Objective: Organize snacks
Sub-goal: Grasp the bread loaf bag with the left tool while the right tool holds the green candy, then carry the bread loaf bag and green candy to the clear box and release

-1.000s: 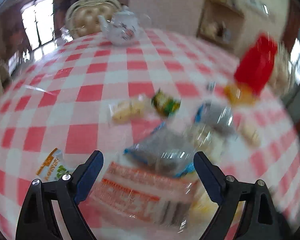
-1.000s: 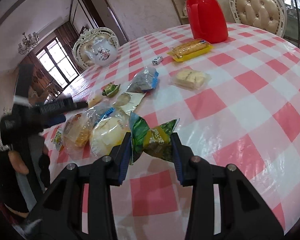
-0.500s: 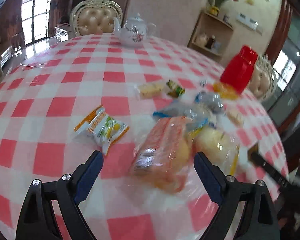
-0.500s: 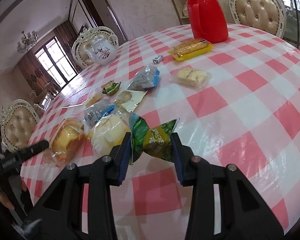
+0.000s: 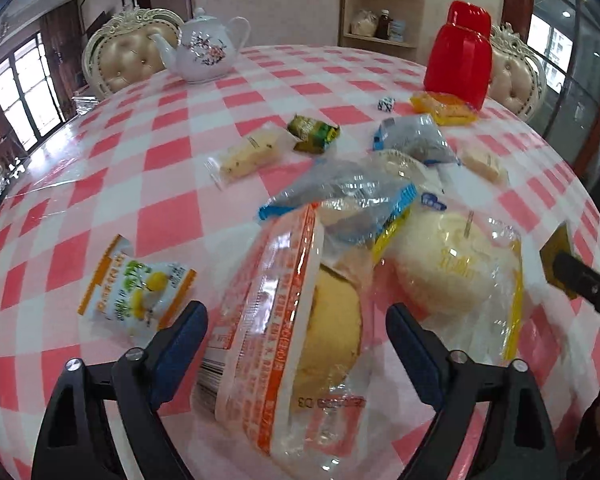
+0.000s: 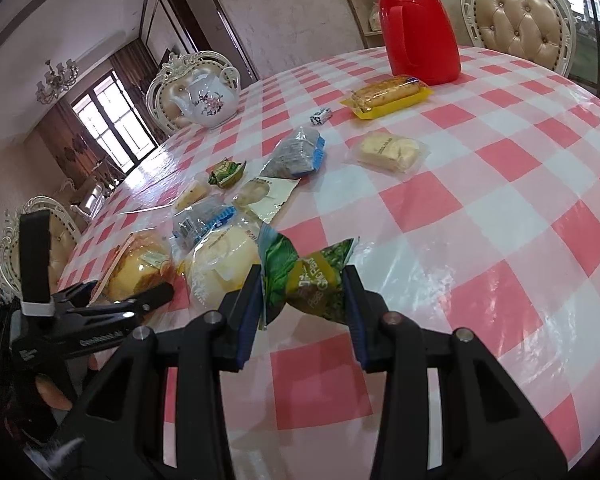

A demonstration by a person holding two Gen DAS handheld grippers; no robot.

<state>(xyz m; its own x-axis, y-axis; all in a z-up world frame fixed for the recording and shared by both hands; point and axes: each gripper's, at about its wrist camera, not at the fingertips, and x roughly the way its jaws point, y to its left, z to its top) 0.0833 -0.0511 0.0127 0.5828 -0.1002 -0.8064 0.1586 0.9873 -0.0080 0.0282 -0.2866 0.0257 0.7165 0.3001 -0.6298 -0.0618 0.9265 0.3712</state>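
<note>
Now the left gripper (image 5: pixel 296 336) sits over the orange-print bread bag (image 5: pixel 296 320), where a second ago it framed the blurred centre of the pile; its jaws are closing with the bag between them, pads not yet touching the plastic. Reads as the start of a pick on that bag. Right gripper (image 6: pixel 302 300) unchanged: clamped on the green snack packet (image 6: pixel 312 284), held just off the checked tablecloth (image 6: pixel 480 200).

Using the bread bag as reference:
- pale round bun in a clear bag (image 5: pixel 448 268) touches it on the right, film overlapping
- blue-edged clear packet (image 5: pixel 340 196) lies partly on its far end
- yellow-and-white lemon sachet (image 5: pixel 134 284) just to its left, close to the left jaw
- cracker pack (image 5: pixel 248 154) and small green candy (image 5: pixel 314 133) beyond, apart
- white teapot (image 5: pixel 204 54) and red thermos (image 5: pixel 458 62) far across the table

Risk, my guess: closing jaws snag the neighbouring film or drag the overlapping packet along.
</note>
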